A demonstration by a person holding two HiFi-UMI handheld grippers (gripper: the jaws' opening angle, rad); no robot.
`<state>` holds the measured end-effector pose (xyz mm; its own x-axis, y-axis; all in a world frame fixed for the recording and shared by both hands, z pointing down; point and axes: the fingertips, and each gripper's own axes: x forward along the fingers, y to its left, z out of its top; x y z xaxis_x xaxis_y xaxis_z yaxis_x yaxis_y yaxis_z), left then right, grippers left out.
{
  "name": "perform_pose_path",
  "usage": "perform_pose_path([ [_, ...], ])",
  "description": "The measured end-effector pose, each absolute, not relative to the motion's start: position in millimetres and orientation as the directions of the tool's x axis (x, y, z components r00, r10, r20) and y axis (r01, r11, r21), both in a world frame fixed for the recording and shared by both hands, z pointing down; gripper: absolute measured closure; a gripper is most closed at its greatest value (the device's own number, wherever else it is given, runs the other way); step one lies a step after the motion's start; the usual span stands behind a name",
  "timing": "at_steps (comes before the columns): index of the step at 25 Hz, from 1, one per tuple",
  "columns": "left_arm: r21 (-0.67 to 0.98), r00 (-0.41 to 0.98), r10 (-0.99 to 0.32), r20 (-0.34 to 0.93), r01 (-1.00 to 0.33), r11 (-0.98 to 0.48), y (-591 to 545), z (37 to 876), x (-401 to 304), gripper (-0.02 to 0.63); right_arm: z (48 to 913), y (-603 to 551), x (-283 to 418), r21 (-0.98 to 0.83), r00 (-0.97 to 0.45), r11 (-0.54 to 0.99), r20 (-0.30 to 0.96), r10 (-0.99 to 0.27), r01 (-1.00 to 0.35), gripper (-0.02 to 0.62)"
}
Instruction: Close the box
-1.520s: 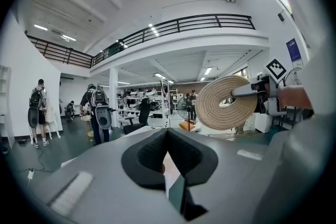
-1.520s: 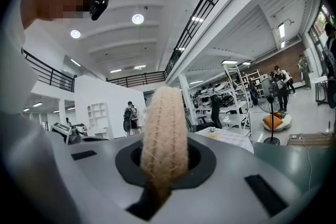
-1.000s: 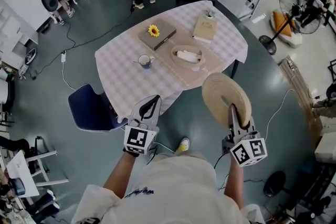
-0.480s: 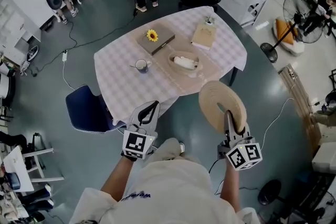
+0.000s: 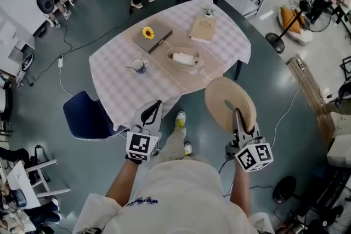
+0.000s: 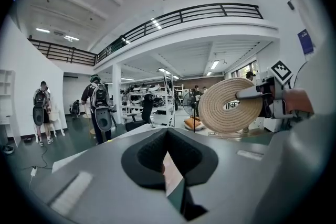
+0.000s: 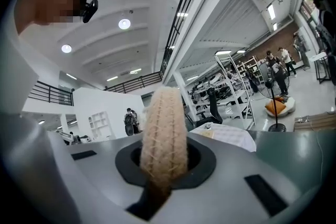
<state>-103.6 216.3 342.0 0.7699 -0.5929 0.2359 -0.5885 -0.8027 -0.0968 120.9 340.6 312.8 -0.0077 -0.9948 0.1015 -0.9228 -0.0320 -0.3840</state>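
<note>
Looking steeply down past own torso at dark floor (image 5: pixel 285 85). Standing short of the desk (image 5: pixel 112 85), covered in a checked cloth. Seeing a blue chair (image 5: pixel 82 118) tucked at its near-left corner.

Gripping the woven lid (image 5: pixel 219 97) in the right hand-held gripper (image 5: pixel 236 115): jaws clenched on the rim, disc raised and tilted in the air, near the desk's near-right edge, not touching the cloth. From the right gripper view, reads edge-on and upright between the jaws.

Carrying nothing in the left hand-held gripper (image 5: pixel 156 107): jaws together, empty, pointed at the desk's near edge, roughly level with the right one.

Finding the woven box (image 5: pixel 185 57) uncovered mid-desk on a tan mat (image 5: pixel 211 71), something white inside, well apart from the lid. Noting a dark book (image 5: pixel 158 41) beyond-left of the box, a mug (image 5: pixel 138 66) just left of it, and a yellow flower (image 5: pixel 147 33) lying on the book.
</note>
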Motion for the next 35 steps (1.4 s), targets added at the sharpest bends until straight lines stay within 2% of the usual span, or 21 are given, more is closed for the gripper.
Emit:
perform_pose_path([
  [21, -0.070, 0.784, -0.577, 0.230, -0.578, -0.813, 103, 338, -50, 0.604, 315, 227, 150, -0.411, -0.043, -0.018, 0.137, -0.990, -0.911, 0.561],
  [35, -0.011, 0.769, -0.603, 0.211, -0.615, -0.789, 7, 355, -48, 0.604, 315, 127, 141, -0.442, -0.123, 0.025, 0.194, -0.973, -0.897, 0.561],
])
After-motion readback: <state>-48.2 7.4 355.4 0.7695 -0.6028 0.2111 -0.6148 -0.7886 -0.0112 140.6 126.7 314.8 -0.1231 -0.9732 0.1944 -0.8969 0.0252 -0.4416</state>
